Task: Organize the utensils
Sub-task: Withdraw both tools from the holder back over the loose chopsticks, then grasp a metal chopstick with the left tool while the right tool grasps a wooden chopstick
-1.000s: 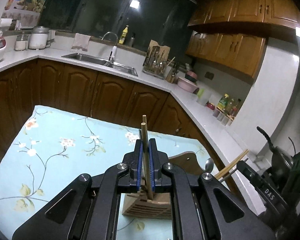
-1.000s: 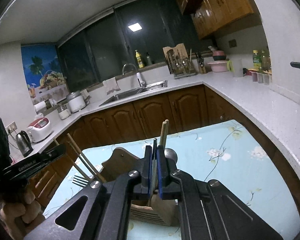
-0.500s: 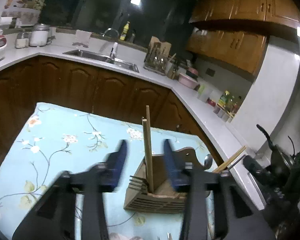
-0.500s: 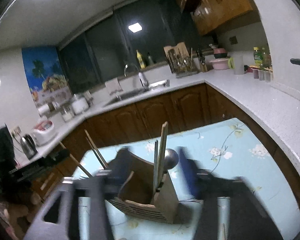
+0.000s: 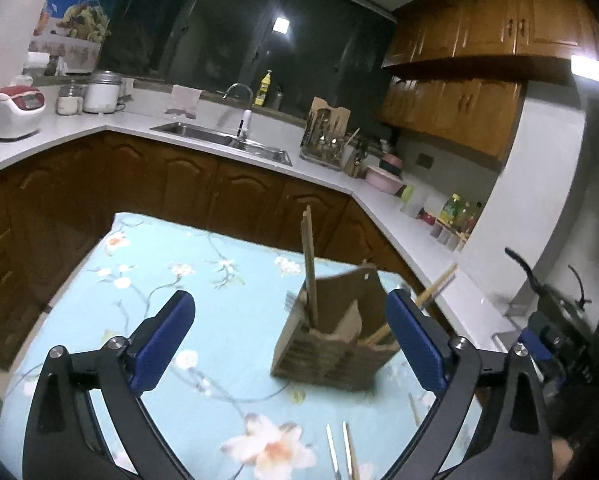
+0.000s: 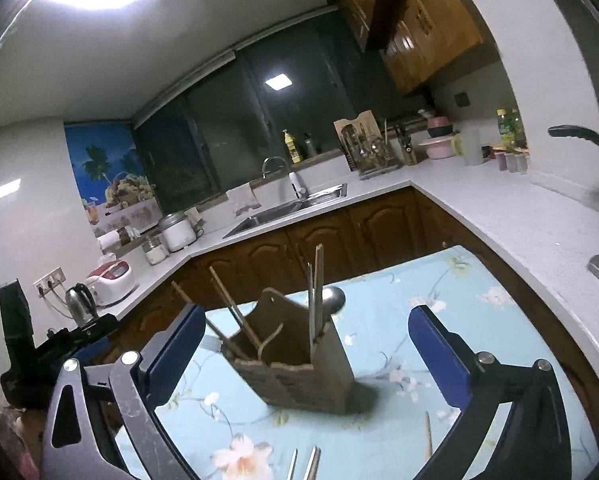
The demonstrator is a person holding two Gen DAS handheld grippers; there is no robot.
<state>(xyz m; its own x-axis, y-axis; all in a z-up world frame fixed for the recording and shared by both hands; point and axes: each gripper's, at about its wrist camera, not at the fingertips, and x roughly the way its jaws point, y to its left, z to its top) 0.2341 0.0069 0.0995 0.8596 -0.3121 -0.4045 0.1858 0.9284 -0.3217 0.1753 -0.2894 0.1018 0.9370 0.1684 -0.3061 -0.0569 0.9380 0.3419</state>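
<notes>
Floral tablecloth (image 5: pixel 159 280), pale blue, covers the table. Wooden utensil holder (image 5: pixel 331 352) stands upright near its middle. Left gripper (image 5: pixel 289 340): jaws spread wide, empty, either side of the holder, not touching. Right gripper (image 6: pixel 307 354): likewise wide apart, empty. Chopsticks (image 5: pixel 309 272) stand upright in one compartment; spoon (image 6: pixel 333 300) beside them; more chopsticks (image 6: pixel 229 308) lean in another. Loose utensils (image 5: pixel 341 456) lie on the cloth in front.

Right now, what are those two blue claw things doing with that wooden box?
A person is sorting utensils. Both claws, the left gripper and the right gripper, are open and holding nothing. The wooden holder stands on the flowery tablecloth with chopsticks and a spoon standing in it. A few utensils lie on the cloth.
</notes>
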